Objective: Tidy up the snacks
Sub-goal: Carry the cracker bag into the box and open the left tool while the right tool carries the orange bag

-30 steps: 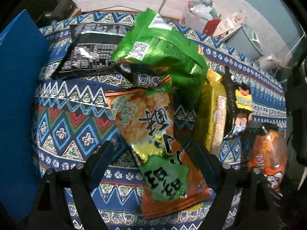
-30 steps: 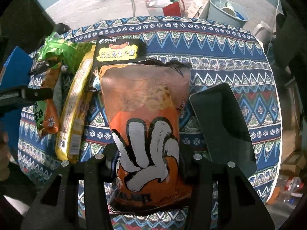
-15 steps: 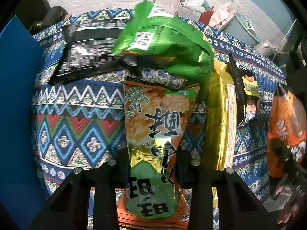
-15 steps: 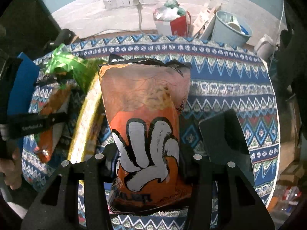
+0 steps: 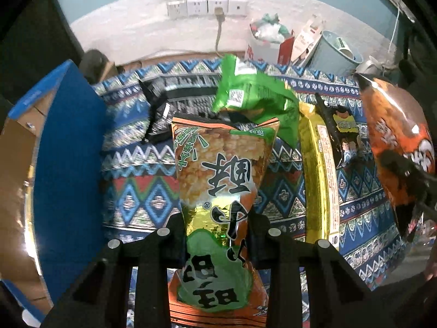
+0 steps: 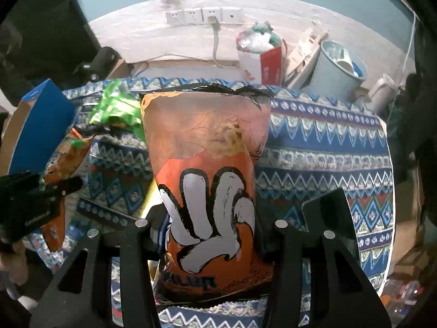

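the orange and green rice-cracker bag with bold black characters stands upright, lifted off the patterned cloth, its lower part pinched narrow. the big orange bag with a white hand print also hangs upright above the cloth, its black top seam crumpled. on the desk lie a puffy green bag leaning over a flat black packet, a long yellow pack lying lengthwise, and beside it a small dark packet with a yellow label.
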